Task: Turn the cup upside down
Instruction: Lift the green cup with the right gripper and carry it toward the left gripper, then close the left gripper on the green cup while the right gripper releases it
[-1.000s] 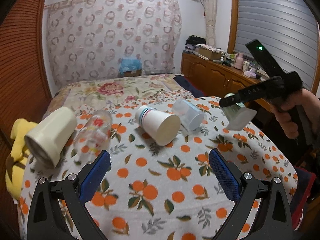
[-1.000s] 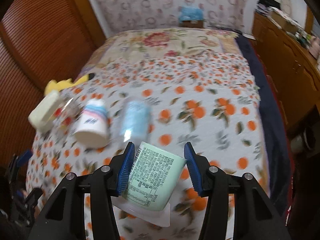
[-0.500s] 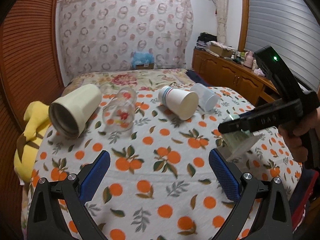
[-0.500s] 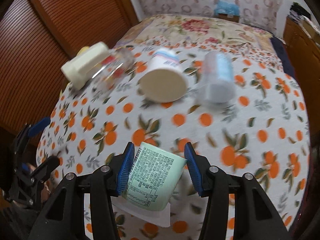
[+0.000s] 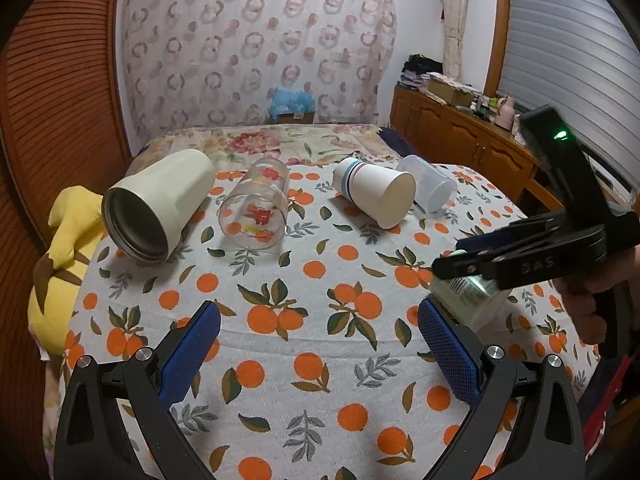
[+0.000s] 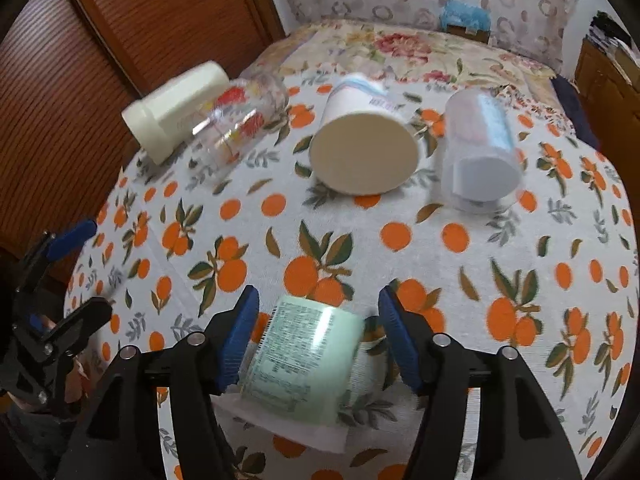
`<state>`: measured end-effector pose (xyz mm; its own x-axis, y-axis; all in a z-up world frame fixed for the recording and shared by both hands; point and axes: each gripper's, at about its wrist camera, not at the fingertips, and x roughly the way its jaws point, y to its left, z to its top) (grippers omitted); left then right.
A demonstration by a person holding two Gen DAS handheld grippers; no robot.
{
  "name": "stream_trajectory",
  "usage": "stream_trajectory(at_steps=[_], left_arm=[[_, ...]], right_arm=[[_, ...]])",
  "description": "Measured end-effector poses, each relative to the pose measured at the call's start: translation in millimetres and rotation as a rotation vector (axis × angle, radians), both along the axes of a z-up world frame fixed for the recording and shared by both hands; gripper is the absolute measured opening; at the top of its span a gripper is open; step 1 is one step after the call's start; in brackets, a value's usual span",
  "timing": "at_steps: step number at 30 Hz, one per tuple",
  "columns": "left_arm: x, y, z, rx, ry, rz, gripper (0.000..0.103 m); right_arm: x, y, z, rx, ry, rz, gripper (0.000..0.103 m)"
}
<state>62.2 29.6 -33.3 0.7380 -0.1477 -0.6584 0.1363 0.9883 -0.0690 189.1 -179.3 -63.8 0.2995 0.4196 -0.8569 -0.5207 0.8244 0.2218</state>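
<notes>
A pale green cup point(image 6: 300, 360) with a printed label stands upside down on the orange-print tablecloth point(image 6: 320, 240), its wide rim down. My right gripper point(image 6: 318, 320) is open, its blue pads point(image 6: 240, 332) apart on either side of the cup with gaps showing. In the left wrist view the same cup point(image 5: 468, 296) sits at the right under the right gripper point(image 5: 456, 252). My left gripper point(image 5: 320, 344) is open and empty above the near part of the table.
Lying on their sides at the far half of the table: a cream tumbler point(image 5: 156, 208), a clear printed glass point(image 5: 256, 208), a white paper cup point(image 5: 376, 196) and a translucent cup point(image 5: 432, 188). A yellow plush toy point(image 5: 60, 272) sits at the left edge.
The right gripper lowered the green cup to the tablecloth and its jaws opened off it. The left gripper's view shifted slightly; it stayed open.
</notes>
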Motion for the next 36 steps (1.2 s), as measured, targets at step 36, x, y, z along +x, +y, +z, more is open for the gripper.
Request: stream_trajectory(at_steps=[36], left_arm=[[106.8,-120.1,-13.8,-0.084,0.418,-0.082,0.068]], right_arm=[[-77.2,-117.5,3.4,0.089,-0.38,-0.168,0.073]])
